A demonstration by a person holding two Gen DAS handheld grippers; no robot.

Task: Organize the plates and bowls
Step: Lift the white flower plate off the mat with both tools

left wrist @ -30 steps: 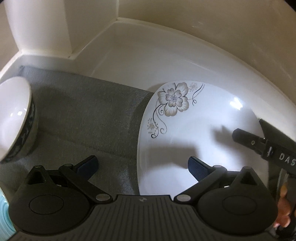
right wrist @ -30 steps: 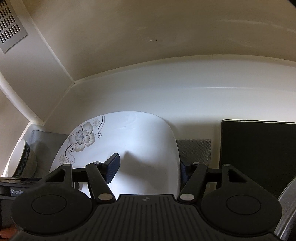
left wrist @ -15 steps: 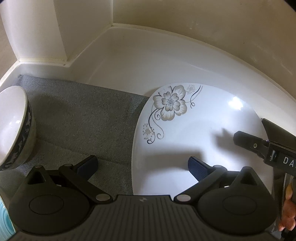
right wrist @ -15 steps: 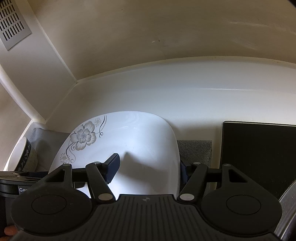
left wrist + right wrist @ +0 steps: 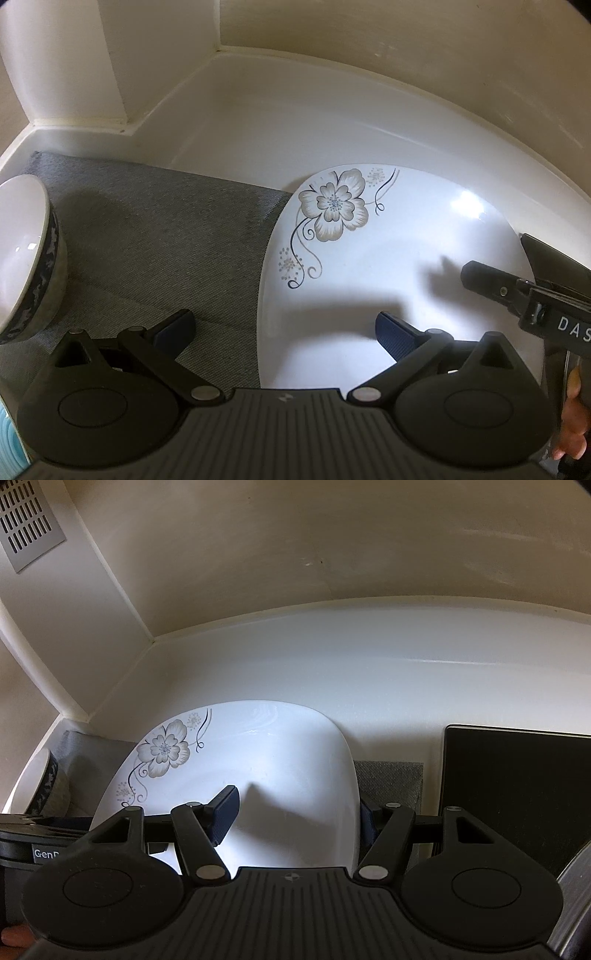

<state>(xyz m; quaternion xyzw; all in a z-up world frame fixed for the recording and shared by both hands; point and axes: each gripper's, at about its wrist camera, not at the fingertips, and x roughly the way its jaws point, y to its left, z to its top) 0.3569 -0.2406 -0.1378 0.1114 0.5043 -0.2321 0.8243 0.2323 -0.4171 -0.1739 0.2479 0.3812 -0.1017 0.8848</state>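
Plates come first: one white, rounded-square ceramic plate (image 5: 388, 280) with a grey flower and curling black stems painted near one corner fills the middle and right of the left wrist view. It lies partly on a grey woven cloth mat (image 5: 166, 236) and partly on the glossy white counter (image 5: 277, 122), close to the cream wall corner. Nothing lies in it; only shadows and a bright glare spot cross its surface.

At the left edge of that view sits a white ceramic bowl (image 5: 22, 254) with a dark blue patterned outer band, standing on the mat, well apart from the plate. What shows of its inside is bare. A sliver of something pale turquoise and ribbed (image 5: 9, 435) shows at the bottom left corner; what it is cannot be told.

The left gripper (image 5: 284, 328) has its fingers spread wide, one pad over the mat and the other over the plate's face, pinching nothing.

In the right wrist view the right gripper (image 5: 295, 816) straddles the plate's right-hand rim: its left pad is above the plate's face and its right pad is beyond the edge, largely hidden behind it. Whether the pads press on the rim cannot be told. A flat black rectangular panel (image 5: 517, 794) lies to the right, with another strip of grey mat between it and the plate. A slotted metal vent (image 5: 26, 520) sits in the upper left wall.
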